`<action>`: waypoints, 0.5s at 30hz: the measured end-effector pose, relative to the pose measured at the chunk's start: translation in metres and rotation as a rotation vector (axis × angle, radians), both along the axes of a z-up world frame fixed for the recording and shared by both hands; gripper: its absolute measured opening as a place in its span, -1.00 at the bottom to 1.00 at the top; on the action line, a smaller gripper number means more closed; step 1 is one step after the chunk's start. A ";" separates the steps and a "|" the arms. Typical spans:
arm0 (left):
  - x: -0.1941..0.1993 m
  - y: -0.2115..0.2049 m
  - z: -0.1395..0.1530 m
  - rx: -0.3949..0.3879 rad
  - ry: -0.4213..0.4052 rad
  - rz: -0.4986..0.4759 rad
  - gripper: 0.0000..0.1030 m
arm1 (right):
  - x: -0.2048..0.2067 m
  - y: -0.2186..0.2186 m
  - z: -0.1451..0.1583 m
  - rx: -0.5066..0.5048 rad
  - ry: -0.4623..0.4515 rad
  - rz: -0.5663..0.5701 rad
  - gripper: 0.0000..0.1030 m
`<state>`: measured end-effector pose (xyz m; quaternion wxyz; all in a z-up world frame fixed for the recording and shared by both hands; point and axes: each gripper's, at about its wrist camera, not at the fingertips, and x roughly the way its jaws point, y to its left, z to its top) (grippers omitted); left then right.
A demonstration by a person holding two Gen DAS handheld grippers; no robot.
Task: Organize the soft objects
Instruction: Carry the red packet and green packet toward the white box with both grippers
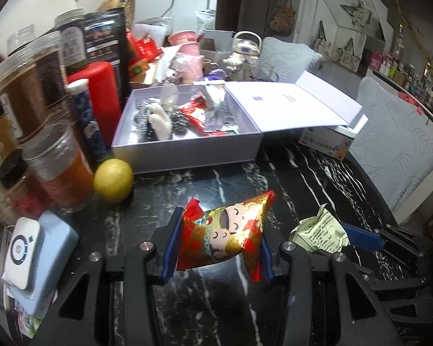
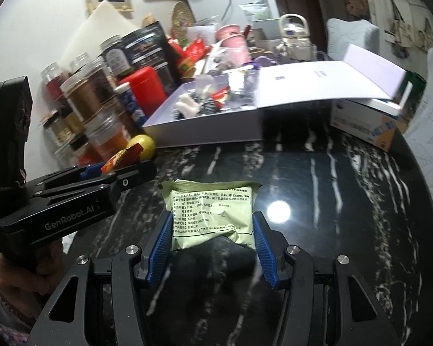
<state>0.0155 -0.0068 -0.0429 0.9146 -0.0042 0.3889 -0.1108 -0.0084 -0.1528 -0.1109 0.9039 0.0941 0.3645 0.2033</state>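
Observation:
My left gripper (image 1: 218,245) is shut on a red and gold foil packet (image 1: 228,235) with a cartoon face, held just above the black marble table (image 1: 303,178). My right gripper (image 2: 212,239) is shut on a pale green printed packet (image 2: 212,216); it also shows in the left wrist view (image 1: 317,235) at the right. An open white box (image 1: 187,144) holding plush toys and foil packets stands behind, its lid (image 1: 291,103) folded out to the right. In the right wrist view the left gripper (image 2: 112,170) sits at the left with the red packet (image 2: 124,157).
A yellow lemon (image 1: 114,180) lies left of the box. Jars (image 1: 29,101), a red canister (image 1: 104,92) and a blue tube (image 1: 88,121) crowd the left. A white device on a blue case (image 1: 37,253) lies at the near left. A small carton (image 1: 326,144) and grey cushioned chairs (image 1: 395,144) are on the right.

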 end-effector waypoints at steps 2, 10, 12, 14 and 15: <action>0.003 0.006 0.003 -0.004 -0.008 0.016 -0.13 | 0.005 0.007 0.005 -0.004 -0.005 0.025 0.05; 0.027 0.021 0.026 -0.026 -0.063 0.062 -0.13 | 0.035 0.019 0.027 -0.020 -0.043 0.077 0.05; 0.035 0.023 0.033 -0.031 -0.078 0.065 -0.13 | 0.043 0.020 0.034 -0.021 -0.056 0.088 0.05; 0.043 0.024 0.040 -0.028 -0.100 0.067 -0.13 | 0.052 0.021 0.042 -0.022 -0.073 0.101 0.05; 0.047 0.024 0.045 -0.025 -0.113 0.066 -0.13 | 0.055 0.022 0.045 -0.024 -0.081 0.105 0.05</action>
